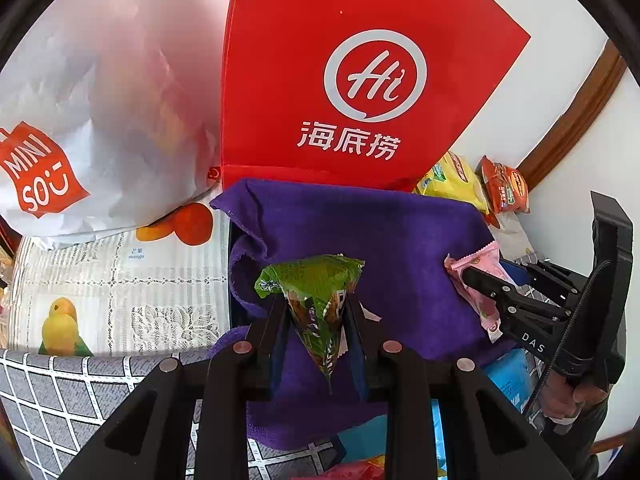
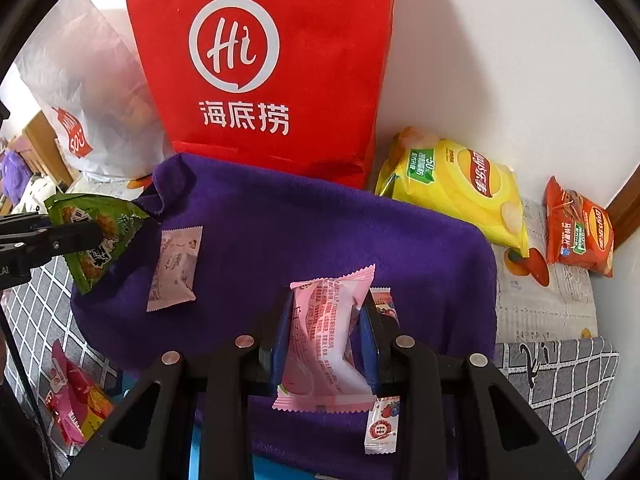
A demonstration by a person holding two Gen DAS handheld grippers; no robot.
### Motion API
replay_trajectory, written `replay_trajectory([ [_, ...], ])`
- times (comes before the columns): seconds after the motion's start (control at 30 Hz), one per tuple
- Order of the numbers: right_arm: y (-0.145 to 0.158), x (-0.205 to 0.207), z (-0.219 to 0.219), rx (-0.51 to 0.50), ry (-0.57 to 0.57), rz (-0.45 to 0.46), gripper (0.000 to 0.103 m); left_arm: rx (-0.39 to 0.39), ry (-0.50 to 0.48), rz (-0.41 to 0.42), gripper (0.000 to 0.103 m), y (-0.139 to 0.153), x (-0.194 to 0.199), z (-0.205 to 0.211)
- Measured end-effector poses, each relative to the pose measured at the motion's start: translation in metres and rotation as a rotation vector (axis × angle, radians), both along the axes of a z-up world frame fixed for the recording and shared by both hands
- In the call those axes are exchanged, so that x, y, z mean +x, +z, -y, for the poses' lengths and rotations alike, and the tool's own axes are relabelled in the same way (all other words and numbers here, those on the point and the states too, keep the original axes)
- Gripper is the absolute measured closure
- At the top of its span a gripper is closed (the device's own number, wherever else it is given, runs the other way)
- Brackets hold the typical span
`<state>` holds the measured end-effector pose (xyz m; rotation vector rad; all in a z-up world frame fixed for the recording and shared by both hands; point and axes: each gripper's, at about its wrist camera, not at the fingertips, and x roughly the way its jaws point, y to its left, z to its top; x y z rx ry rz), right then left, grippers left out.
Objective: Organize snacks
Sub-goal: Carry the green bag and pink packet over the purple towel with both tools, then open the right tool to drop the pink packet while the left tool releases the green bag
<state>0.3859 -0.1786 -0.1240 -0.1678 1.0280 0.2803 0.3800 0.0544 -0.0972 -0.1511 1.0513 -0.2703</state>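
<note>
Purple cloth (image 2: 320, 232) spreads beneath both tongs. Left tongs (image 1: 314, 312) are clamped on a green snack packet (image 1: 316, 296), held above the cloth. Right tongs (image 2: 326, 320) are closed on a pink snack packet (image 2: 324, 336), also raised over the cloth. A white sachet (image 2: 174, 268) lies on the cloth between them. Beyond the right tongs stands a red bag (image 2: 260, 68), with a yellow crisp bag (image 2: 456, 188) and an orange crisp bag (image 2: 580, 232) to its right

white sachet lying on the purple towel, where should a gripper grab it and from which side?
Both grippers are full, so free one first. The white sachet lies flat on the purple towel; probably come from above and pinch across its narrow width at mid-body, since the crimped ends are thin and floppy.
</note>
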Motion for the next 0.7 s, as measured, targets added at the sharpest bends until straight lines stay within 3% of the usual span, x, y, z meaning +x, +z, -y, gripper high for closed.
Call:
replay_trajectory([
  [0.37,0.005,0.0,0.001,0.012,-0.001,0.013,0.072,-0.001,-0.013,-0.013,0.077,-0.004,0.001,0.002],
  [0.7,0.034,-0.006,0.013,0.037,-0.03,0.091,0.065,-0.006,-0.055,-0.064,0.077,-0.015,0.001,0.011],
])
